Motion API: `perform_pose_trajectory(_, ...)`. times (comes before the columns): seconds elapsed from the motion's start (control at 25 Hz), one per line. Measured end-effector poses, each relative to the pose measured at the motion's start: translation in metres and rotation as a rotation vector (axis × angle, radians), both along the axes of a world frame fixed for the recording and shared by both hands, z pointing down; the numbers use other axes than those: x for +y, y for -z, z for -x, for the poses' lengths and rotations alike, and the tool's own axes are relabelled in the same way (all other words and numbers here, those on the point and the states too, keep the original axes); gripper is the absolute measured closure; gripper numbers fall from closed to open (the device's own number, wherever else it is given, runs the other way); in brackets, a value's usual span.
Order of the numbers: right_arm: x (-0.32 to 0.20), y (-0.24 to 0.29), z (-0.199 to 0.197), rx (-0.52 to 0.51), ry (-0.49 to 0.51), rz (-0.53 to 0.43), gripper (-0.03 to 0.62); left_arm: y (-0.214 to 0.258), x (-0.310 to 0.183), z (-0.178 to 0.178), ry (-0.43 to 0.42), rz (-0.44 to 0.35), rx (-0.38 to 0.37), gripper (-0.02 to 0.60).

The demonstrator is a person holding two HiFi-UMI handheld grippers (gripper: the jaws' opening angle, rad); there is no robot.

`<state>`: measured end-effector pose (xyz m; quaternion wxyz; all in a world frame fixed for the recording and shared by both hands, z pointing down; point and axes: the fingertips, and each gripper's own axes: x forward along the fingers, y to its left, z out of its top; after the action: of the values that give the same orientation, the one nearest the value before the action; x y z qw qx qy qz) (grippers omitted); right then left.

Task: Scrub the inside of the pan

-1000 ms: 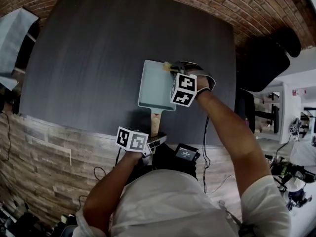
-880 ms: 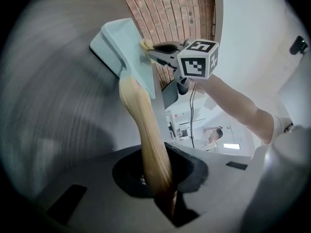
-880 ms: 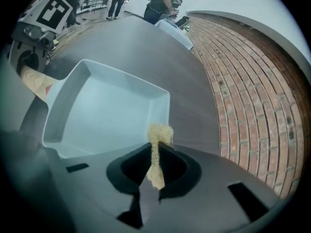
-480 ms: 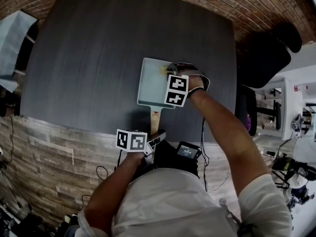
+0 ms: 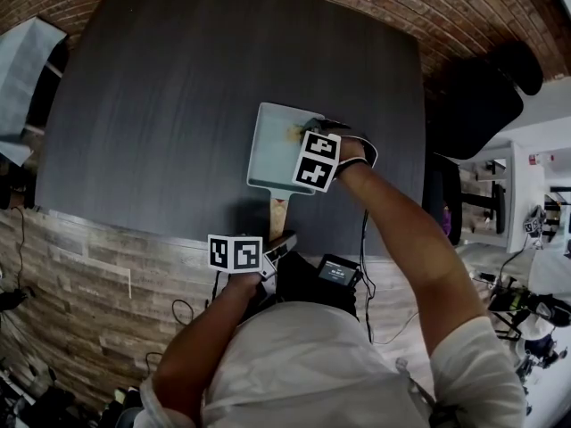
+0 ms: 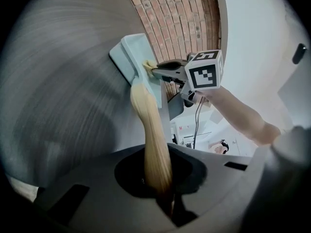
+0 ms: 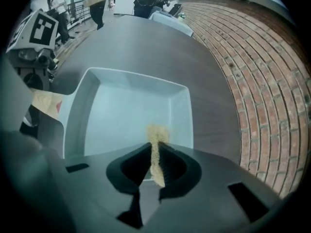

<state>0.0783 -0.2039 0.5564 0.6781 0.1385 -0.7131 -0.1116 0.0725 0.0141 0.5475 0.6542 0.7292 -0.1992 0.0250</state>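
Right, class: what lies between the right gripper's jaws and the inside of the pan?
A thin yellowish scrub pad, pinched in the right gripper and sticking out over the pan floor. The right gripper view shows it.

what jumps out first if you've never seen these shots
A pale blue square pan lies near the dark table's front edge. The left hand-held gripper clamps its wooden handle, while the right hand-held gripper pinches a yellowish sponge over the pan's inside.
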Motion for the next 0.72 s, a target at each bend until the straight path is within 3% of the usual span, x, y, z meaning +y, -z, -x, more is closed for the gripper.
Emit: perform_pose_trajectory(0.72,0.068,-0.001,0.009,-0.097,-0.203,0.336,0.548,0.001,0.0,0.0,0.012,-0.002,-0.003,0.552)
